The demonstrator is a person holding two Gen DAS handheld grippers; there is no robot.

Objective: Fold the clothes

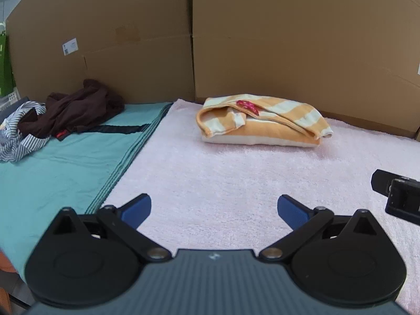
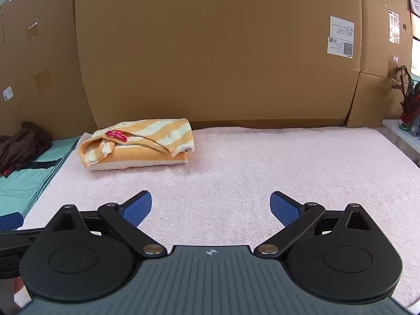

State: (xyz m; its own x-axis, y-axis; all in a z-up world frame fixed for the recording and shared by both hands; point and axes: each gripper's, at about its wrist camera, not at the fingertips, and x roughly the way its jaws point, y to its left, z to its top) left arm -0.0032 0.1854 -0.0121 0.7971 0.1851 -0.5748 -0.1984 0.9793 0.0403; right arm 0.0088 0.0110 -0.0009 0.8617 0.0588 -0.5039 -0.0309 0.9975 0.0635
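Judging by the layout, one garment is done and the next has yet to be fetched. The cardboard wall (image 2: pixel 215 52) closes off the back of the work surface. In front of it lies the pink towel (image 2: pixel 249 178), bare except for the striped shirt (image 2: pixel 136 144), which sits folded into a compact bundle at the towel's far left corner, close to the wall, with a red tag (image 2: pixel 116 135) showing on top. Left of the towel lies the teal cloth (image 1: pixel 60 165), and at its far end, well apart from the shirt, lies the unfolded pile: a brown garment (image 1: pixel 76 107) heaped partly over a blue-striped one (image 1: pixel 21 134).

The next move, as I read it, calls for a reach left and away to that pile, taking a single garment by an edge and bringing it onto the bare towel to spread flat. The two garments overlap, so lifting one may drag the other along.

Both hand-held tools hover side by side over the near part of the towel, angled downward and pointing toward the wall. The left gripper (image 1: pixel 214 208) stands wide with nothing between its blue pads (image 1: pixel 137 211). The right gripper (image 2: pixel 211 207) is likewise spread wide and holds nothing, and neither touches the towel or any garment.
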